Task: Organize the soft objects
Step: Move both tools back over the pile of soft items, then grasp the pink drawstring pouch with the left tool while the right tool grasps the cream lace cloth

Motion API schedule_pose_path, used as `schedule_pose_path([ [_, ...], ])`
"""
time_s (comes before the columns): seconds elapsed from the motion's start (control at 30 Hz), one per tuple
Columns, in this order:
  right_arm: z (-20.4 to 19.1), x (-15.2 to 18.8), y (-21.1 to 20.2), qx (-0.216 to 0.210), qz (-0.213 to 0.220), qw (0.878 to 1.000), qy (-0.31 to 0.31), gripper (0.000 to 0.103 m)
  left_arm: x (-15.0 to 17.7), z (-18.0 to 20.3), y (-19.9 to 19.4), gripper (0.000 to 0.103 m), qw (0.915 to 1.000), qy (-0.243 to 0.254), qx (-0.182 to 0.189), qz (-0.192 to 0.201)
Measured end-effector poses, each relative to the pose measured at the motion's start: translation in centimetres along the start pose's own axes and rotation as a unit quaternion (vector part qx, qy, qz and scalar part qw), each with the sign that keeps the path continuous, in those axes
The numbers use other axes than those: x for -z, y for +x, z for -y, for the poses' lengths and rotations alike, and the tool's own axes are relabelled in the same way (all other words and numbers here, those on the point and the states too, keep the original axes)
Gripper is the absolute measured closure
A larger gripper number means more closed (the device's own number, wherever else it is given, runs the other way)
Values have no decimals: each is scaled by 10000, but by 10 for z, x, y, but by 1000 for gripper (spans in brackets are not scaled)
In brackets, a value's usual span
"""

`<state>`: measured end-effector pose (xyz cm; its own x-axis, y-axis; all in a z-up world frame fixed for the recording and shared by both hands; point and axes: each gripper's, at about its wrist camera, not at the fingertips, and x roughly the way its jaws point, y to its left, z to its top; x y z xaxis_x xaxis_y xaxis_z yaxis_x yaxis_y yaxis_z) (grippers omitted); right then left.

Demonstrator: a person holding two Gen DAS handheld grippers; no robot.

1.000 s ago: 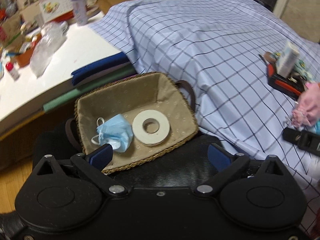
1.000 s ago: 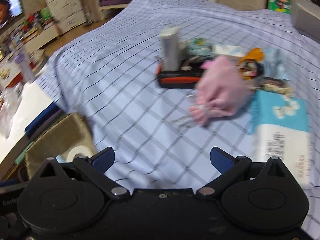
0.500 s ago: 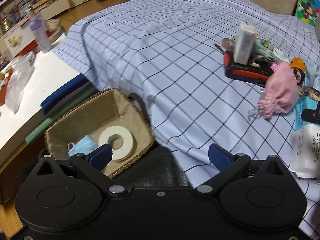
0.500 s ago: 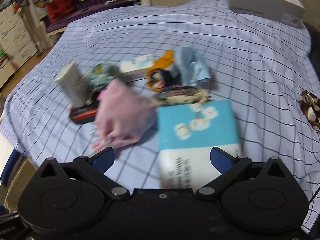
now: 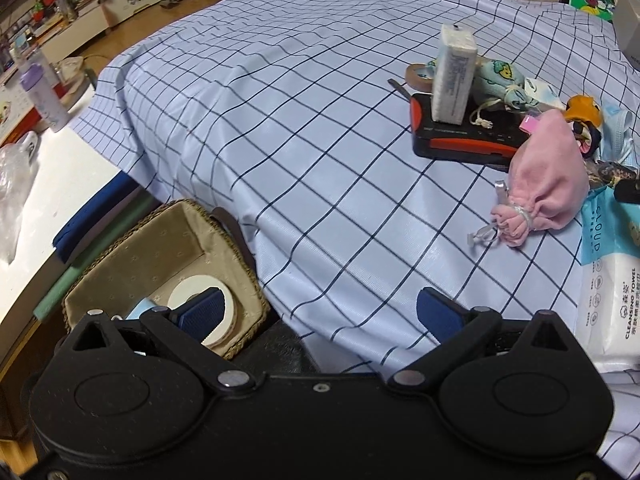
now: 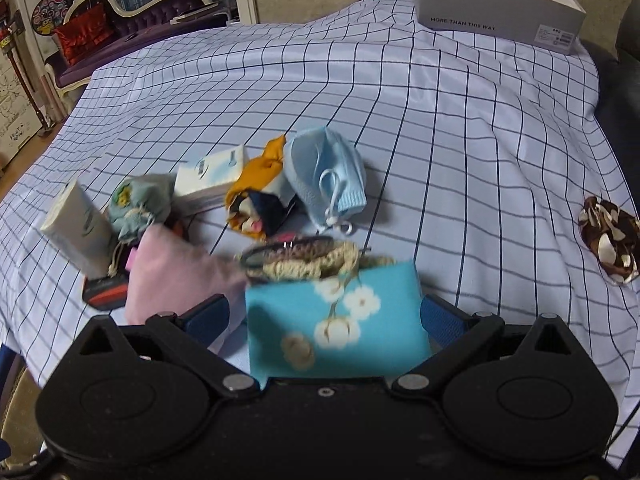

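1. Grippers first: right gripper spread wide, straddling the near end of a blue flowered wipes pack; left gripper also wide and empty, hanging over the near edge of the checked bedspread.
2. Wipes pack probably light, squashy and slick in its plastic; best pinched across its narrow width.
3. Just past it, pink drawstring pouch: limp, light, easiest taken at the bunched neck.
4. Farther in, blue face mask, flimsy; grab the folded body, not the loops.
5. Below the bed's near-left corner, wicker basket, partly hidden by the left gripper.
6. Motion blur smears the woven item beside the pack; unidentifiable.
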<state>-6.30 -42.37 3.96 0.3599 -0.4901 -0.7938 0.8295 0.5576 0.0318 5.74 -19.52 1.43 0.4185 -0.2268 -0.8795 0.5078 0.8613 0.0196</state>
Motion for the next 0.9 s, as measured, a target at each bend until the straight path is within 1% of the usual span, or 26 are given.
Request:
schedule_pose_path([
  [0.17,2,-17,17,35,-35,10000,59,1,-9,7,5,4,9999,90,126,-1],
  [0.27,7,-33,29,78,-87,9997,194,2,-16,11,7,4,9997,120,230,46],
  [0.4,15,-58,50,15,-331,9987,394,2,-29,17,11,4,9993,116,346,97],
  [0.5,21,-76,62,41,-421,9971,636,3,-38,22,16,4,9989,143,428,100],
  [0.53,23,-81,65,46,-417,9962,757,5,-41,24,17,4,9988,144,456,103],
  [0.6,28,-89,68,-47,-382,9941,1015,6,-45,27,20,4,9985,146,519,117],
  [0.7,29,-87,71,-179,-367,9929,1120,6,-49,33,25,4,9980,216,570,149],
  [0.8,25,-76,65,-241,-341,9952,887,6,-49,39,26,4,9971,263,679,213],
  [0.9,15,-68,60,-410,-358,9971,534,5,-47,43,26,4,9963,284,770,251],
])
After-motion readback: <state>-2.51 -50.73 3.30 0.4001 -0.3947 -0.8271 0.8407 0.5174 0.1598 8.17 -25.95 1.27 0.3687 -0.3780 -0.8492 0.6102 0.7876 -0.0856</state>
